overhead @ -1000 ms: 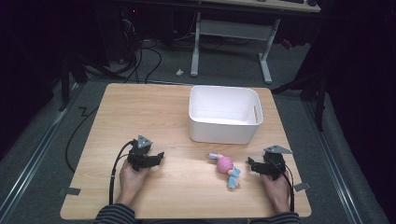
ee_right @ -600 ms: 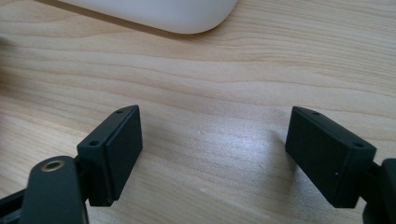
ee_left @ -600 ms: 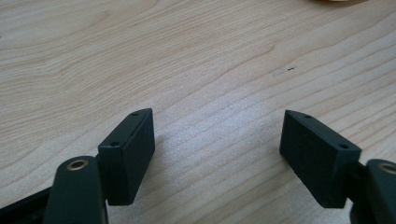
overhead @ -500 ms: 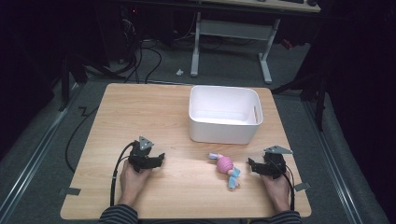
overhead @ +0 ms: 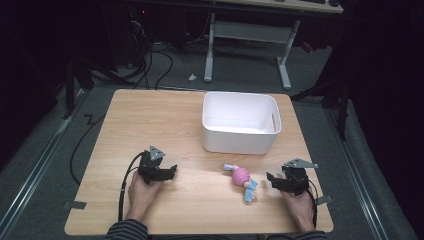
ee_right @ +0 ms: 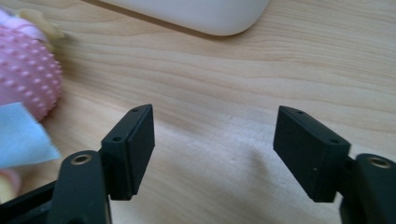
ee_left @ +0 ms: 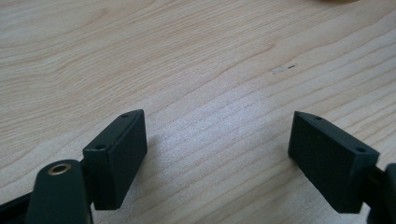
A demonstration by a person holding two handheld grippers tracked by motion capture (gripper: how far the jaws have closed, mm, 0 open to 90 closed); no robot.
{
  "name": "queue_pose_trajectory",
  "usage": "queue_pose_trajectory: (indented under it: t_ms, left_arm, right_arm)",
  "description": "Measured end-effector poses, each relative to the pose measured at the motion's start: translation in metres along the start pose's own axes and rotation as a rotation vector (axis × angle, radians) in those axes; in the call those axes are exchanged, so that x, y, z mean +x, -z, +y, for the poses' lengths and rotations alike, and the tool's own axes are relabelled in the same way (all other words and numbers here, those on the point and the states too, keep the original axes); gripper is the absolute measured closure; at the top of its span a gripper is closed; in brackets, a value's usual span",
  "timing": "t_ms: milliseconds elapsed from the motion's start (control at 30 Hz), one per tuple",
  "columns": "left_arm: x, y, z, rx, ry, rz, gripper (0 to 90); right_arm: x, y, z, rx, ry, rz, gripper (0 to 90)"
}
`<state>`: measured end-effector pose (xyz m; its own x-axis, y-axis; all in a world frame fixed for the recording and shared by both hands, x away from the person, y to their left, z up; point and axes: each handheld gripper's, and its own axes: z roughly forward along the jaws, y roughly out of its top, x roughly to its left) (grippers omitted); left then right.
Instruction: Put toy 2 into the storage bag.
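Two grippers low over the wooden table (overhead: 150,120), nothing held in either; right gripper (overhead: 272,179) sits just right of the pink toy (overhead: 241,176), a knobbly pink ball-shaped body with a pale blue cloth tail and a small yellowish bit at the far end, lying on the table in front of the white bin (overhead: 240,122), apart from it. Right gripper view: its jaws stand apart with bare wood between them, the pink toy (ee_right: 25,70) off to their left, and the jaws have just been closing with nothing between them. Left gripper (overhead: 170,172) rests well apart on the left side of the table, jaws wide apart in the left gripper view over bare table (ee_left: 196,70), just been opening, nothing between. Step in hand reads as the reach for the toy, probably to put it in the white bin (ee_right: 196,14). To do it well: reopen the right jaws, swing them left so the round pink body sits squarely between the pads, not the floppy blue cloth, which would likely slip; close gently since it looks soft, lift clear of the bin wall before release. Left hand can stay parked. No brands, labels or readable writing anywhere
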<state>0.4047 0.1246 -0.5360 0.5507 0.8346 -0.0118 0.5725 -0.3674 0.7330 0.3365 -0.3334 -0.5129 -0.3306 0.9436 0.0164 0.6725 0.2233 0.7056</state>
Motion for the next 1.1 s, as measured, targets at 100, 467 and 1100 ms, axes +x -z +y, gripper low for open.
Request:
queue_pose_trajectory:
  t_ms: [100,467,1100]
  left_arm:
    - [0.000,0.000,0.000,0.000,0.000,0.000,19.7]
    - [0.000,0.000,0.000,-0.002,-0.004,-0.003,19.5]
    - [0.000,0.000,0.000,-0.002,0.000,-0.006,20.5]
  right_arm:
    - [0.002,0.004,-0.001,0.011,-0.002,0.015,32.5]
    - [0.022,0.015,0.005,-0.002,0.045,0.084,34.1]
    - [0.071,0.027,0.032,0.000,0.174,0.210,31.2]
